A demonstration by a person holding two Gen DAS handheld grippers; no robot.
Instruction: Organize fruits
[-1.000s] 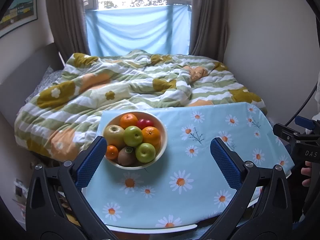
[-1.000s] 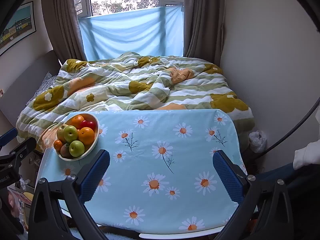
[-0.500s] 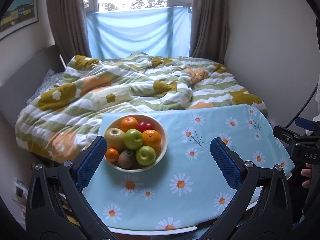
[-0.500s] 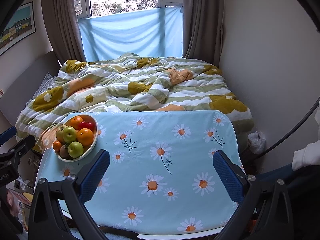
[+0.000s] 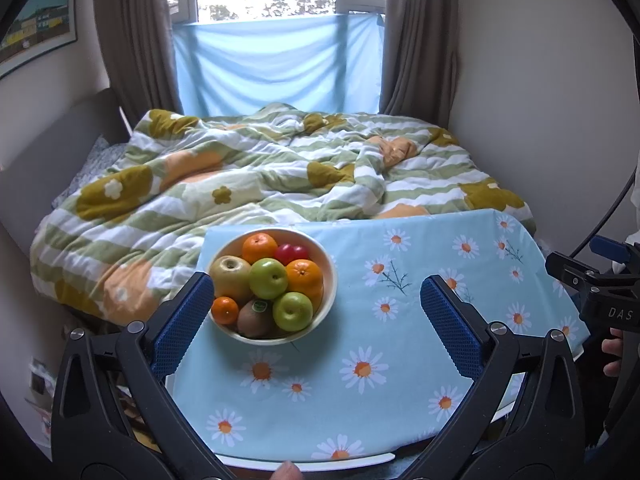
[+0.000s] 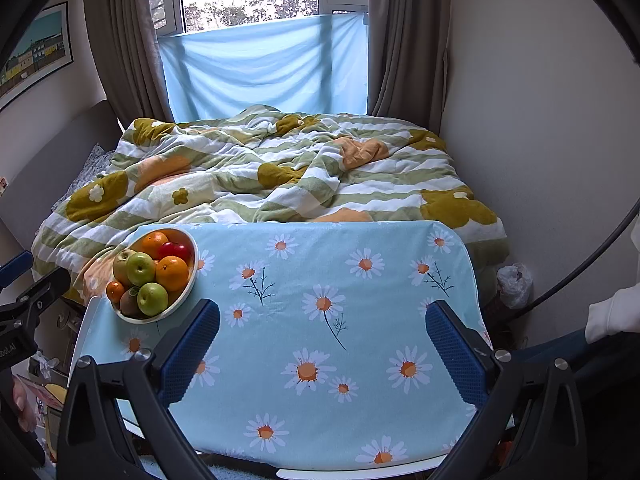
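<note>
A cream bowl [image 5: 312,240] stands at the far left corner of the table with the blue daisy cloth [image 5: 360,400]. It holds two green apples [image 5: 268,278], two oranges [image 5: 305,274], a yellowish apple [image 5: 231,276], red fruits [image 5: 292,253], a kiwi [image 5: 254,316] and a small tangerine [image 5: 225,310]. My left gripper [image 5: 316,286] hovers open just in front of the bowl, with nothing between its fingers. My right gripper [image 6: 323,308] hangs open and empty over the middle of the cloth [image 6: 340,360]. From there the bowl [image 6: 182,300] lies to the left.
Behind the table lies a bed with a rumpled flowered quilt [image 5: 260,184]. A wall runs close along the right. A plastic bag [image 6: 514,280] sits on the floor there. A white sleeve [image 6: 612,312] shows at the right edge. Clutter lies on the floor at the left [image 6: 48,392].
Both views have shifted only very slightly. The bowl and its fruits have not moved. Both grippers stay open.
</note>
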